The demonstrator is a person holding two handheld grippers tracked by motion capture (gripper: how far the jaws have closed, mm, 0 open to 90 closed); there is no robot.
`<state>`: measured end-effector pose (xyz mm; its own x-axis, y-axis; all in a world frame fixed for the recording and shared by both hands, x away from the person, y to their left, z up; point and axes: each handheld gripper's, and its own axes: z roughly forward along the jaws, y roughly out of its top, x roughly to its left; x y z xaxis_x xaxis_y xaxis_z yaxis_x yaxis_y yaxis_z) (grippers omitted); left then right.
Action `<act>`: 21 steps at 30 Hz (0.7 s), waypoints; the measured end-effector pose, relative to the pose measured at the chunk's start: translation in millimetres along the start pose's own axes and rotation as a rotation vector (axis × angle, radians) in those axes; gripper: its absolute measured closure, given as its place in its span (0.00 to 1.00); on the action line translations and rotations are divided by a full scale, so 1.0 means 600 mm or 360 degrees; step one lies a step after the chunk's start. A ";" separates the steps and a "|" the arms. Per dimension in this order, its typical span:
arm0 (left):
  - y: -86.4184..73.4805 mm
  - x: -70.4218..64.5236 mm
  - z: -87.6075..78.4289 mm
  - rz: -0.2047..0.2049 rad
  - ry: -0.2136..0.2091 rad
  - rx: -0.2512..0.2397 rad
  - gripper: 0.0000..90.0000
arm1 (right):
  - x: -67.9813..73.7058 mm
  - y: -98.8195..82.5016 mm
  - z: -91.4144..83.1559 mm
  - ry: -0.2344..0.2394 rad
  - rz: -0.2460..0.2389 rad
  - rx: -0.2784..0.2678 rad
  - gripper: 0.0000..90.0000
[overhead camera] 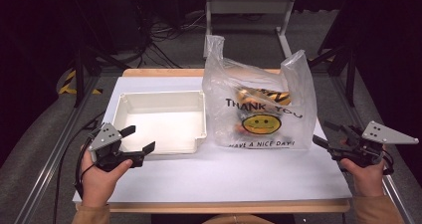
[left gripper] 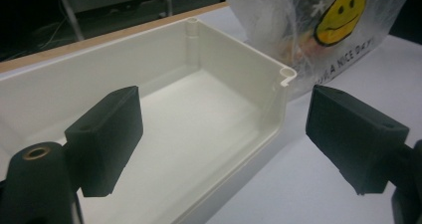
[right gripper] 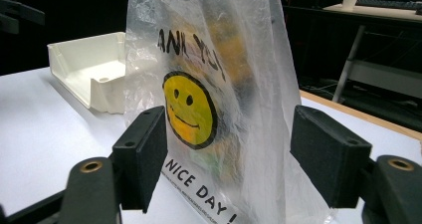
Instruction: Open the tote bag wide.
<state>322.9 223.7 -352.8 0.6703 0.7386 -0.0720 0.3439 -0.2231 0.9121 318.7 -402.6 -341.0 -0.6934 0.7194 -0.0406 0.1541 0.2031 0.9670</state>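
While the smiley bag [overhead camera: 259,109] stands beside the white tray [overhead camera: 159,119], both grippers, left gripper [overhead camera: 139,140] and right gripper [overhead camera: 328,134], sit wide apart, holding nothing.

bag [overhead camera: 259,104] contents blurred, perhaps food

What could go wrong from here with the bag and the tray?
1. The plastic bag is thin and stands upright on its own; a push from the open right claw may topple it rather than grip it.
2. The film may slip or tear between the pads.
3. The open left claw sits at the white tray and might shove it.
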 end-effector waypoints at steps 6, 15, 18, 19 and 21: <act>-0.001 0.007 -0.005 -0.0041 -0.0031 -0.0042 0.17 | -0.001 0.001 0.001 0.0006 0.0001 0.0004 0.35; 0.020 -0.001 0.005 -0.0022 -0.0083 -0.0063 0.17 | -0.004 0.021 -0.003 0.0029 -0.0019 -0.0021 0.32; 0.031 -0.008 0.012 0.0002 -0.0096 -0.0067 0.17 | -0.006 0.033 -0.002 0.0050 -0.0031 -0.0032 0.31; 0.034 -0.009 0.014 0.0010 -0.0103 -0.0070 0.17 | -0.006 0.039 -0.001 0.0055 -0.0040 -0.0029 0.30; 0.039 -0.012 0.017 0.0016 -0.0108 -0.0074 0.17 | -0.005 0.049 0.000 0.0058 -0.0055 -0.0023 0.30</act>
<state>332.8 206.8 -335.1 0.7173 0.6911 -0.0883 0.3070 -0.1998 0.9305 325.2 -398.9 -312.3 -0.7235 0.6873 -0.0648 0.1199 0.2175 0.9687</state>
